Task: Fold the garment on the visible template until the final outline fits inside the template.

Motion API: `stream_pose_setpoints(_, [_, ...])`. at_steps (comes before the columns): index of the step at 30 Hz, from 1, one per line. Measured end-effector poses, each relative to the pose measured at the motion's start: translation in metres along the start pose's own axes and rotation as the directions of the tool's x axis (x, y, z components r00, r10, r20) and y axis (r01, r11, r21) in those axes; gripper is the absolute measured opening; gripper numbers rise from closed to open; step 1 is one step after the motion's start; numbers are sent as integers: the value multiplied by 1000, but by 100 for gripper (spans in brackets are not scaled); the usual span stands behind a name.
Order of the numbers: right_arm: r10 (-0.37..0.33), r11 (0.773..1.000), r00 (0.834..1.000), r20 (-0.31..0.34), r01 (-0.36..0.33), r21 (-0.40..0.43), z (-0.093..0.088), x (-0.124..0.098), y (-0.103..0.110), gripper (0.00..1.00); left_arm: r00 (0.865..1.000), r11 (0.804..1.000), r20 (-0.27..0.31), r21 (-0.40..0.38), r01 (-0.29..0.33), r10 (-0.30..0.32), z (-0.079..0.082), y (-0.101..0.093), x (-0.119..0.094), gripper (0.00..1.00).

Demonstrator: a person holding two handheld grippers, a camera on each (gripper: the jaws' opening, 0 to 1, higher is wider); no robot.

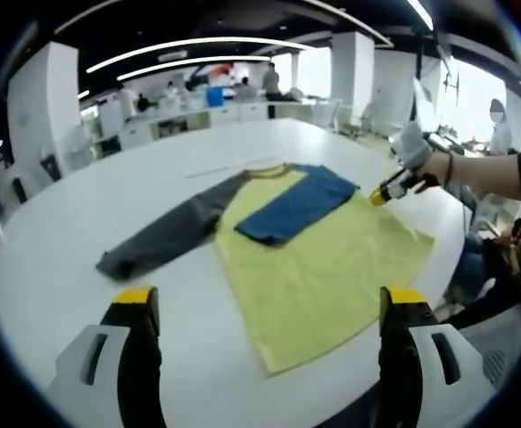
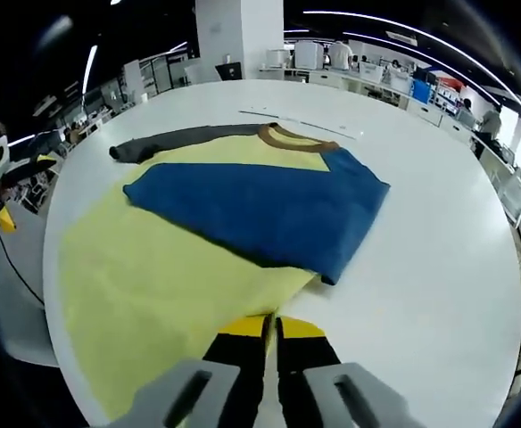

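Left gripper view gives us a large open-plan office with white columns (image 1: 354,67), ceiling light strips (image 1: 198,45) and desks along the far side. Below it spreads a wide round white table (image 1: 55,259). On that table lies the yellow garment (image 1: 318,267), flat, its blue sleeve (image 1: 296,205) folded across the chest and its grey sleeve (image 1: 167,234) stretched outward. Our left gripper (image 1: 269,308) hovers over the near hem, jaws wide apart and empty. In the right gripper view, our right gripper (image 2: 272,328) has its jaws pressed together at the garment's yellow edge; we cannot tell whether cloth is pinched.
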State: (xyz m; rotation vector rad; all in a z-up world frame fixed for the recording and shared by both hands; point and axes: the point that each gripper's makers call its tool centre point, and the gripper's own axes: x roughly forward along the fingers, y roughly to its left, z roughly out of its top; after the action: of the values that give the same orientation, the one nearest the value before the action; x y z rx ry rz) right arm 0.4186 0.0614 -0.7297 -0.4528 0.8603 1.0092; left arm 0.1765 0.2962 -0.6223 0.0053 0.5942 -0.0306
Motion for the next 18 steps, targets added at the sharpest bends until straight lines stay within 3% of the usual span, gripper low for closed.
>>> stream_pose_setpoints(2, [-10,999,1000,0,10,52,-1,-2,-3,0,1000,1000,-3,2,-2,2,-1,1,0,99])
stream_pose_setpoints(7, [-62,996,998,-18,63,70,-8,-13,-9,0,1000,1000,-8,-1,-7,7,-3,2,-1,99])
stream_pose_setpoints(12, [-104,984,994,-33,107,140,-15,-23,-17,0,1000,1000,-10,-3,-9,9,-3,3,0,99])
stream_pose_setpoints(18, [-110,971,993,-41,116,211,-19,-26,-15,0,1000,1000,-9,0,-10,10,-2,4,1,99])
